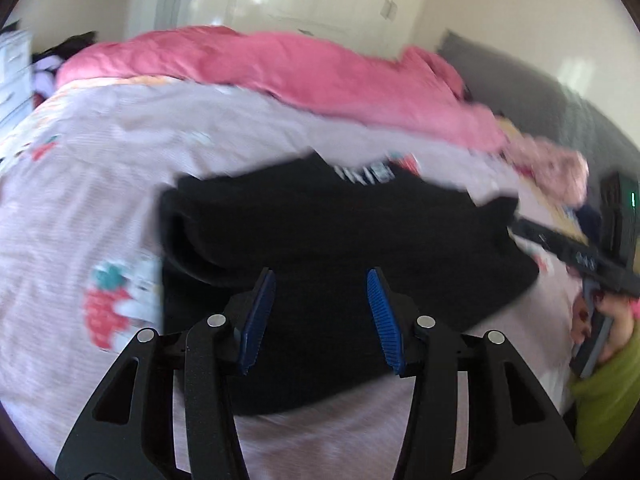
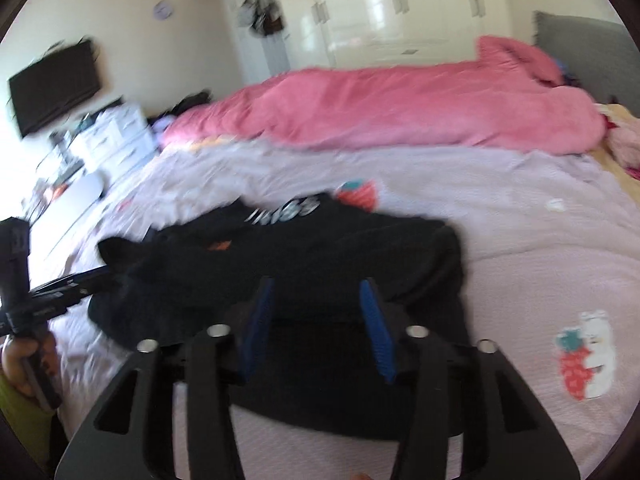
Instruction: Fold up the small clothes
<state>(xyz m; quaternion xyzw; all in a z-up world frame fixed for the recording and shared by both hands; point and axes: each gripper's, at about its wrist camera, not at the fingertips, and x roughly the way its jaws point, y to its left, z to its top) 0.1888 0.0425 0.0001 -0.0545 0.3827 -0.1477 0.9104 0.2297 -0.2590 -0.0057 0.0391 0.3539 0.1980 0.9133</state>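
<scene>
On the bed's pale pink sheet (image 1: 100, 208) lies the black printed garment (image 1: 320, 240), partly folded. Both hand-held grippers, left (image 1: 320, 316) and right (image 2: 316, 328), hover above it, jaws apart, empty; pinch matching edges evenly before folding.

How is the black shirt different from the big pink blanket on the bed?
The black shirt is dark with pale lettering near its far edge; the pink blanket is plain pink with no print I can see.
The shirt looks far smaller, while the blanket stretches across most of the bed.
The shirt lies fairly flat, close to both tools; the blanket is bunched into a long puffy heap at the far side.
Both rest on the same pale printed bedsheet.
</scene>
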